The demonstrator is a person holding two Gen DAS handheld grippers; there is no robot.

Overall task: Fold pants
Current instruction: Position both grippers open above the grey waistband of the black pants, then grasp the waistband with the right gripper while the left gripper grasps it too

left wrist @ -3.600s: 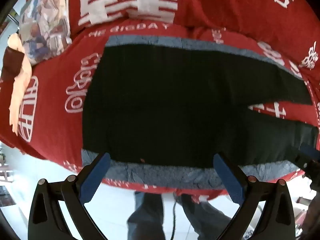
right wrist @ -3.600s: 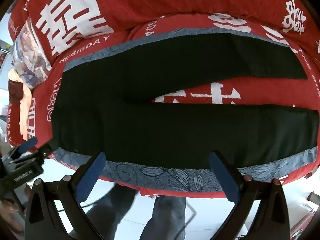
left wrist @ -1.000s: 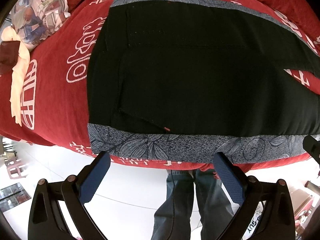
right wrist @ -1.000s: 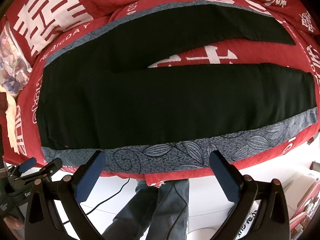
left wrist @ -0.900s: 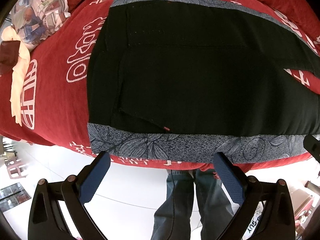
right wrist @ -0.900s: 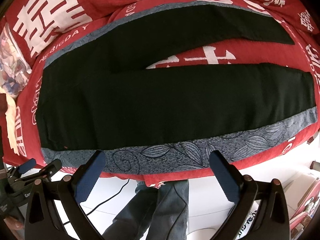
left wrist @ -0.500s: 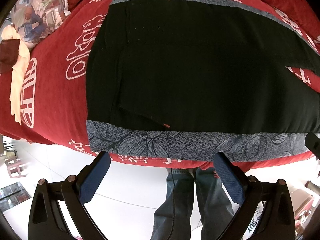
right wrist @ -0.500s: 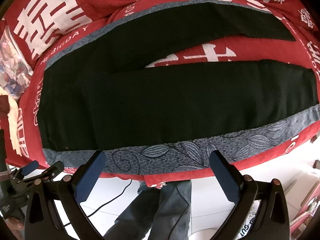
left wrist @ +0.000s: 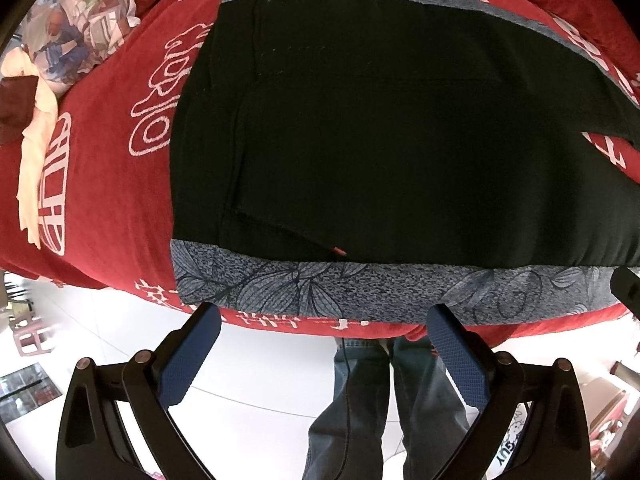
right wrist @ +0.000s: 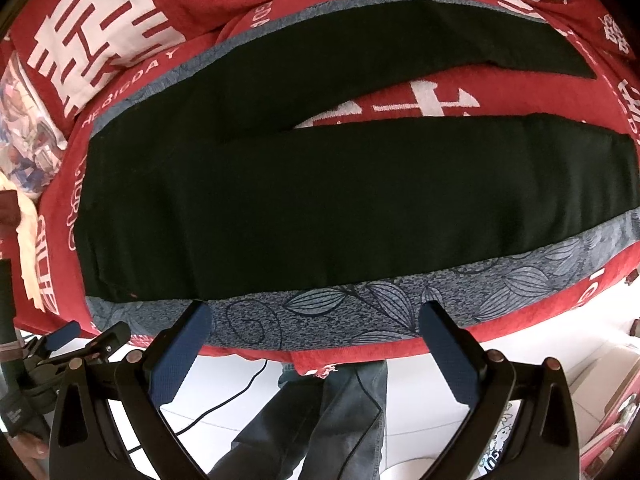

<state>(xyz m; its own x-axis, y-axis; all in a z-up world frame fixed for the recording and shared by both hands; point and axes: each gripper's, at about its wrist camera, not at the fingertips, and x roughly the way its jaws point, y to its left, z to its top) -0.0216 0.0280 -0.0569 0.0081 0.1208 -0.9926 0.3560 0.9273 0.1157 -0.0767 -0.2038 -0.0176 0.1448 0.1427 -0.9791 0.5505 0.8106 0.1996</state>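
Black pants [left wrist: 380,132] lie flat on a grey leaf-patterned mat [left wrist: 320,288], waistband to the left, the two legs spread apart to the right [right wrist: 360,200]. My left gripper [left wrist: 324,320] is open and empty, hovering over the near mat edge below the waist. My right gripper [right wrist: 312,316] is open and empty over the near mat edge below the near leg. The left gripper also shows at the lower left of the right wrist view [right wrist: 80,340].
A red cover with white lettering [left wrist: 104,184] lies under the mat. Patterned and cream cloths [left wrist: 36,92] sit at the far left. The person's jeans-clad legs [left wrist: 384,400] stand on the white floor [left wrist: 100,340] below the near edge.
Since 3.6 s ago both grippers have pulled back toward the near edge and risen a little; more floor shows. In the last second they barely moved. The pants have not moved.
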